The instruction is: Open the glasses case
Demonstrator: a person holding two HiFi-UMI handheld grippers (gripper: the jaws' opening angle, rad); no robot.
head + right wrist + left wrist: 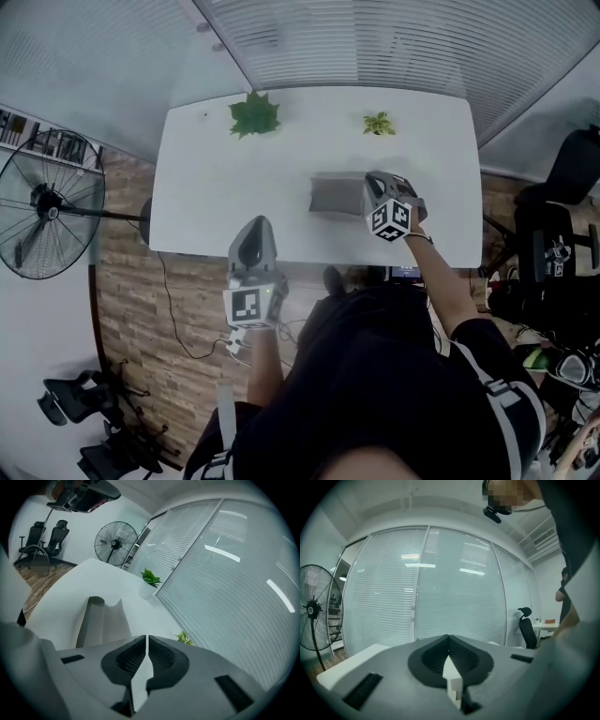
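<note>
Glasses case [336, 195], grey, lies on the white table [206, 178], right of the middle and toward the near edge. The right gripper [380, 187] hangs over its right end with its jaws all but together and nothing between them. The left gripper [253, 234] hovers at the table's front edge, jaws closed and empty.

Grey glasses case [336, 195], white table [211, 197], brown wood-plank floor [131, 291].

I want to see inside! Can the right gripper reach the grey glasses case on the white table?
Probably yes: the right gripper is close to the grey rectangular glasses case on the white table, with nothing between them, though its jaws are shut.
</note>
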